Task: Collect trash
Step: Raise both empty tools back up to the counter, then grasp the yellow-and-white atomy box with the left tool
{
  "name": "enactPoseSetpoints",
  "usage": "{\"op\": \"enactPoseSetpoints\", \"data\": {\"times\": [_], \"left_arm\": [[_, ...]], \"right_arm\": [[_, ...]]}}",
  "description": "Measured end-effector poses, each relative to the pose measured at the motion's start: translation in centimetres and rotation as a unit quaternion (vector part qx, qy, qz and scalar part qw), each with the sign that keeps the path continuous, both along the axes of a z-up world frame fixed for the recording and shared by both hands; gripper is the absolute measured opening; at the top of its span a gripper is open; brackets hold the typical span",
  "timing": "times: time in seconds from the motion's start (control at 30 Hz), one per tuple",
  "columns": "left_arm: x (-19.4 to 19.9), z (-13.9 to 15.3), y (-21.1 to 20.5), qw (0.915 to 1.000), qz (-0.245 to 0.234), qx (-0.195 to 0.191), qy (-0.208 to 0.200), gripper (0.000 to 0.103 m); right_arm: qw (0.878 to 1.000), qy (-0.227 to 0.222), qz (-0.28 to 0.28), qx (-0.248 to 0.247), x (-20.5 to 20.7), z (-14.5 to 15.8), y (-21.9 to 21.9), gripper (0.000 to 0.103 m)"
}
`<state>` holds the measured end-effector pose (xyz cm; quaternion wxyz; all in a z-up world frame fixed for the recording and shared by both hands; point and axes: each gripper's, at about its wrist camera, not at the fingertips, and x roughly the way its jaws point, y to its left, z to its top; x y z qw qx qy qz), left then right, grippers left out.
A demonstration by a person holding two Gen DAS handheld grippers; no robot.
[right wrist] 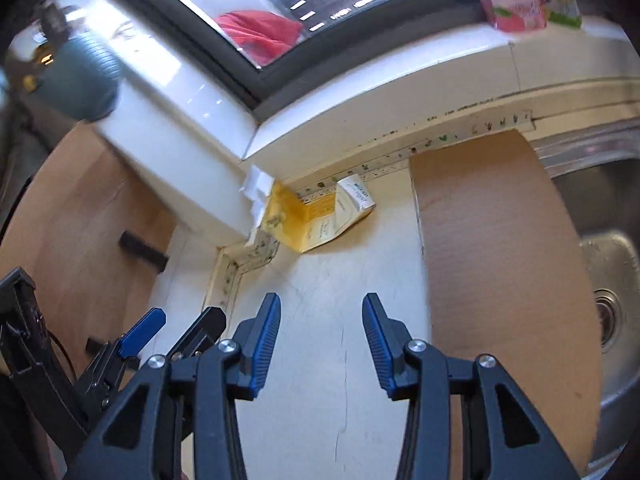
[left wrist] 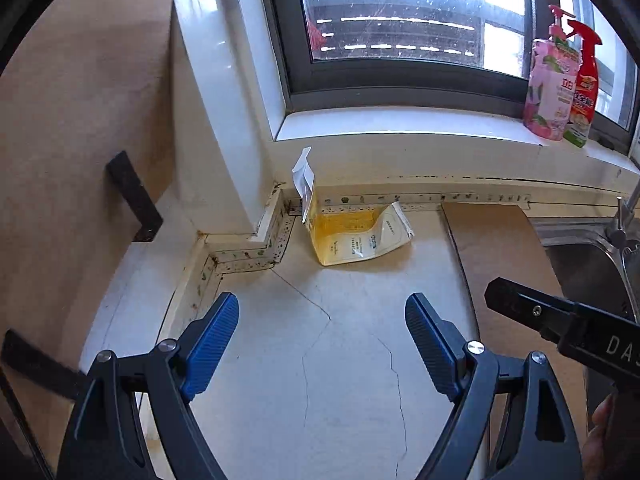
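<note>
A flattened yellow-and-white carton [left wrist: 356,236] [right wrist: 316,220] lies on the cracked white counter [left wrist: 320,360] in the back corner under the window sill. Its torn white top [left wrist: 304,176] [right wrist: 256,188] sticks up against the wall. My left gripper [left wrist: 322,300] hovers over the counter short of the carton, jaws wide open and empty. My right gripper [right wrist: 322,300] is also open with nothing between its blue pads, and it too is short of the carton. One black finger of the right gripper [left wrist: 520,308] shows at the right of the left wrist view. The left gripper's blue pad [right wrist: 142,336] shows at the lower left of the right wrist view.
A sheet of brown cardboard [left wrist: 500,248] [right wrist: 492,240] lies right of the carton, beside a steel sink [left wrist: 580,264] [right wrist: 600,280]. A pink bottle [left wrist: 550,84] and a red spray bottle [left wrist: 582,92] stand on the window sill. Black brackets [left wrist: 134,196] jut from the left wall.
</note>
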<state>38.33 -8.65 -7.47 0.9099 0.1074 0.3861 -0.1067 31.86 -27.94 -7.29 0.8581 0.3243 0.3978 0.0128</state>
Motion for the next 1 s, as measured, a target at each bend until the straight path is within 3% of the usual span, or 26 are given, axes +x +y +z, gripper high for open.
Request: {"op": "enactPoseSetpoints", "data": {"times": [0.1, 0.23, 0.4, 0.6, 0.7, 0.73, 0.77, 1.0], "left_arm": [[3.6, -2.2, -0.2, 0.9998, 0.01, -0.011, 0.017, 0.084], [7.8, -4.7, 0.2, 0.9977, 0.024, -0.053, 0.036, 0.083], [11.0, -7.1, -0.1, 0.9951, 0.029, -0.083, 0.046, 0.074], [14.0, -10.0, -0.9, 0.9931, 0.028, -0.091, 0.069, 0.051], [15.0, -11.3, -1.4, 0.9911, 0.028, -0.099, 0.084, 0.025], [15.1, -11.7, -1.5, 0.9911, 0.031, -0.098, 0.084, 0.01], [15.0, -11.9, -1.6, 0.9911, 0.033, -0.099, 0.082, 0.004], [11.6, -11.2, -2.3, 0.9933, 0.036, -0.095, 0.055, 0.001]], "right_arm": [[1.0, 0.008, -0.015, 0.011, 2.4, -2.4, -1.1, 0.043], [0.999, 0.012, -0.033, 0.007, 4.3, -4.6, -2.2, 0.043], [0.998, 0.013, -0.052, -0.015, 5.4, -5.9, -2.9, 0.043], [0.998, 0.009, -0.061, -0.028, 6.2, -6.6, -3.6, 0.043], [0.998, 0.012, -0.06, -0.026, 6.2, -6.9, -3.8, 0.043], [0.998, 0.014, -0.06, -0.027, 6.1, -7.1, -3.9, 0.043], [0.998, 0.016, -0.06, -0.027, 6.0, -7.2, -3.9, 0.043], [0.998, 0.022, -0.05, -0.028, 4.0, -7.3, -3.6, 0.043]]}}
